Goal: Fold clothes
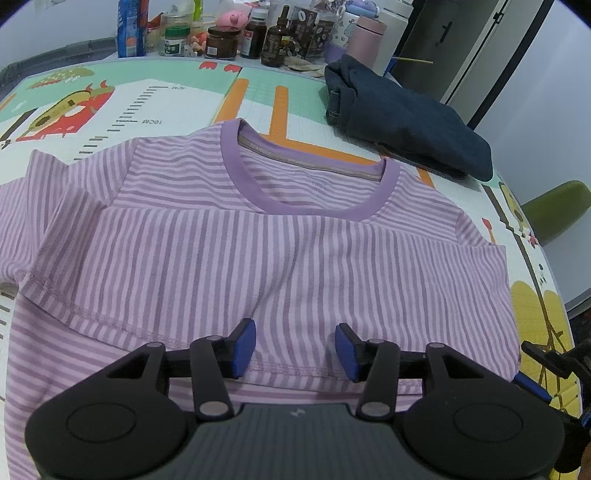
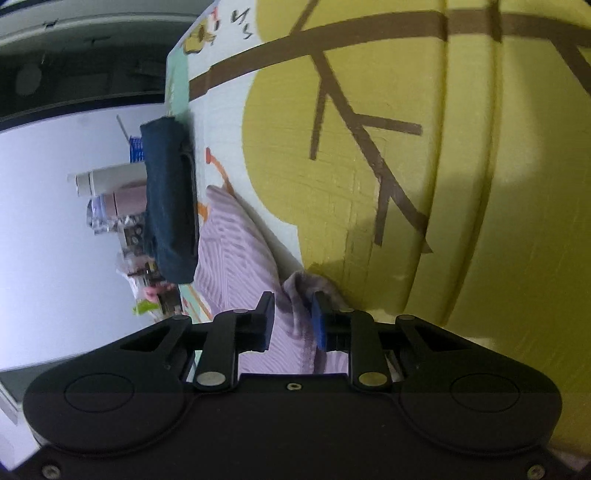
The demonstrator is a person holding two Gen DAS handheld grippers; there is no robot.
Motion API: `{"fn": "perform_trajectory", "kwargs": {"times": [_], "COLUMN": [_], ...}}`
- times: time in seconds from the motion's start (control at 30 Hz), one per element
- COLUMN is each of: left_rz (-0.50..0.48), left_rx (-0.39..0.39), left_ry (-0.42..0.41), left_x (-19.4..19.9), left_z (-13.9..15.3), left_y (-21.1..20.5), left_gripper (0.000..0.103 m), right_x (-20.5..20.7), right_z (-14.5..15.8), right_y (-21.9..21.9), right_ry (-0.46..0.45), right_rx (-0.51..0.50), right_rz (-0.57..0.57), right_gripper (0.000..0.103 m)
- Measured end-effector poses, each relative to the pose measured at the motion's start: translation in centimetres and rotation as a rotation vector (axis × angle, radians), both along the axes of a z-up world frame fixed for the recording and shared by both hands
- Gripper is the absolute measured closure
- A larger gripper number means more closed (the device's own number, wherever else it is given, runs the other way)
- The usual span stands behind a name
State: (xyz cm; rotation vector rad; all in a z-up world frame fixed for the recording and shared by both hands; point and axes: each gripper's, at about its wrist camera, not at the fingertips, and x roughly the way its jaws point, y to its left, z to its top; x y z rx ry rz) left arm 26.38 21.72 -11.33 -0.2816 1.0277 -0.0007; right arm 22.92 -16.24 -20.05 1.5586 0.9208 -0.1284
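A purple striped T-shirt (image 1: 258, 243) lies flat on the printed play mat (image 1: 173, 99), collar at the far side, its lower part folded up over the chest. My left gripper (image 1: 295, 349) is open above the folded hem, jaws wide apart, holding nothing. In the right wrist view the camera is rolled sideways. My right gripper (image 2: 292, 320) sits at the shirt's edge (image 2: 240, 243), with a bunched fold of fabric (image 2: 299, 295) between its blue pads; the jaws stand part open around it. The right gripper's tip also shows in the left wrist view (image 1: 543, 354) at the shirt's right side.
A folded dark navy garment (image 1: 399, 118) lies at the far right of the mat, also in the right wrist view (image 2: 170, 199). Bottles, jars and cups (image 1: 236, 33) crowd the far edge. A green chair (image 1: 554, 206) stands off the right edge.
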Motion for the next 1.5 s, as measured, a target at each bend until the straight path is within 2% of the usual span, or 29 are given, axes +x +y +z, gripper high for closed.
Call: {"fn": "perform_trajectory", "kwargs": {"times": [0.03, 0.1, 0.17, 0.2, 0.23, 0.33, 0.43, 0.63, 0.73, 0.83, 0.9, 0.93, 1.1, 1.17, 1.23, 1.3, 1.33, 1.4, 1.5], "left_rz": [-0.001, -0.004, -0.005, -0.005, -0.005, -0.012, -0.019, -0.031, -0.031, -0.029, -0.029, -0.030, -0.024, -0.019, -0.007, 0.009, 0.019, 0.057, 0.096], "left_rx": [-0.001, -0.002, -0.006, -0.009, -0.011, -0.015, -0.013, -0.003, -0.009, -0.014, -0.017, -0.018, -0.038, -0.046, -0.038, -0.027, -0.020, 0.030, 0.014], "left_ry": [0.001, 0.002, 0.004, 0.004, 0.004, 0.003, -0.001, -0.003, -0.001, 0.001, 0.002, 0.002, 0.004, 0.007, 0.005, 0.002, 0.002, 0.003, 0.000], "left_x": [0.0, 0.1, 0.1, 0.1, 0.1, 0.1, 0.1, 0.1, 0.2, 0.2, 0.2, 0.2, 0.2, 0.3, 0.2, 0.2, 0.3, 0.4, 0.0], "left_z": [0.0, 0.0, 0.0, 0.0, 0.0, 0.0, -0.1, -0.1, -0.1, -0.1, -0.1, -0.1, 0.1, 0.3, 0.4, 0.5, 0.5, 0.6, 0.3], "left_y": [0.0, 0.1, 0.1, 0.2, 0.2, 0.3, 0.1, -0.2, -0.1, 0.0, 0.1, 0.1, 0.5, 0.9, 1.4, 2.0, 2.4, 3.3, 5.4], "left_gripper": [0.052, 0.052, 0.052, 0.052, 0.052, 0.049, 0.047, 0.044, 0.044, 0.044, 0.044, 0.044, 0.045, 0.046, 0.046, 0.049, 0.047, 0.047, 0.049], "right_x": [-0.1, -0.5, -1.1, -1.3, -1.6, -2.5, -2.8, -0.9, 0.5, 2.2, 2.5, 2.5, 1.9, 2.0, 2.3, 2.2, 2.7, 3.6, 4.0], "right_z": [-0.2, -0.7, -1.1, -1.1, -1.0, 0.7, 1.9, 2.7, 2.9, 2.7, 2.8, 2.9, 3.6, 4.4, 5.4, 6.0, 6.0, 5.7, 5.2], "right_y": [0.1, 0.2, 0.3, 0.4, 0.5, 0.7, 0.5, 0.4, 0.9, 1.5, 2.0, 2.2, 3.5, 3.9, 4.1, 4.4, 4.6, 5.2, 5.6], "right_ry": [0.004, 0.013, 0.017, 0.011, 0.004, 0.010, -0.003, -0.130, -0.146, -0.132, -0.061, -0.044, 0.006, 0.012, -0.024, -0.093, -0.099, -0.087, -0.050], "right_rx": [0.010, 0.029, 0.020, -0.002, -0.042, -0.244, -0.326, -0.242, -0.259, -0.245, -0.308, -0.331, -0.420, -0.467, -0.486, -0.443, -0.432, -0.439, -0.489], "right_rz": [-0.029, -0.089, -0.137, -0.144, -0.142, -0.121, -0.085, -0.038, -0.008, 0.054, 0.097, 0.118, 0.200, 0.213, 0.217, 0.243, 0.264, 0.310, 0.334], "right_gripper": [0.081, 0.088, 0.098, 0.100, 0.103, 0.103, 0.103, 0.099, 0.099, 0.099, 0.099, 0.103, 0.103, 0.100, 0.099, 0.099, 0.099, 0.099, 0.103]}}
